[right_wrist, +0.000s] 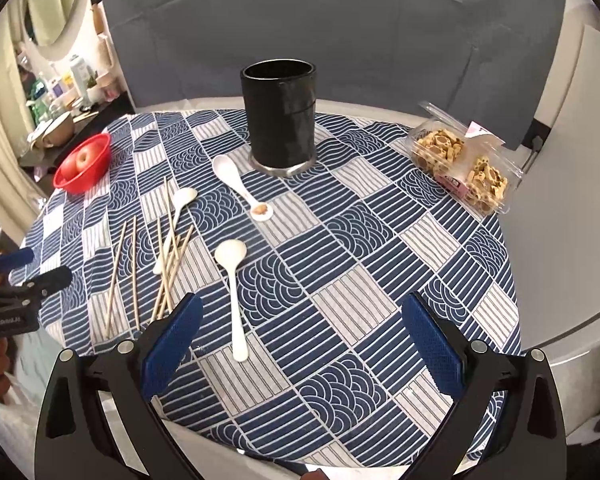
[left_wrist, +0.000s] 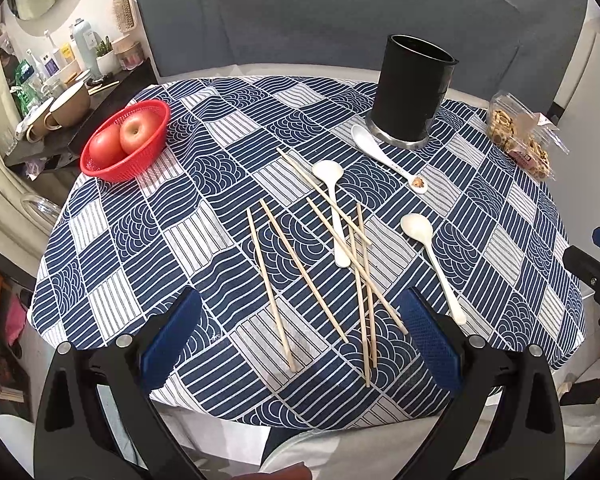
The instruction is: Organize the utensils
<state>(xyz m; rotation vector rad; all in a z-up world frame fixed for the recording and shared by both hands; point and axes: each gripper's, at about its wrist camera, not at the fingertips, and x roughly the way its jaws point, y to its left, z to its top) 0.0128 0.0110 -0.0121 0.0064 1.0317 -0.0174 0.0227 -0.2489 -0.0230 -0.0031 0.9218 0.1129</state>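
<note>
Patterned worktop [left_wrist: 140, 240]: chopsticks [left_wrist: 308, 276] lie lengthwise ahead of your left gripper [left_wrist: 300, 336], the nearer one; both its jaws and the right gripper's [right_wrist: 300, 336] gape wide, empty.

Matt wooden chopsticks [left_wrist: 306, 272], glossy white spoons [left_wrist: 334, 208], patterned cloth tablecloth [left_wrist: 180, 208], black plastic holder [left_wrist: 412, 92]

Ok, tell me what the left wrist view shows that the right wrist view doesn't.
Only the left wrist view shows two apples in the red basket; the right shows one clearly. Only the right wrist view shows the whole snack box, lid open. Both show the black holder, three white spoons, loose chopsticks, and both hand-held grippers open: left hand-held gripper, right hand-held gripper.
</note>
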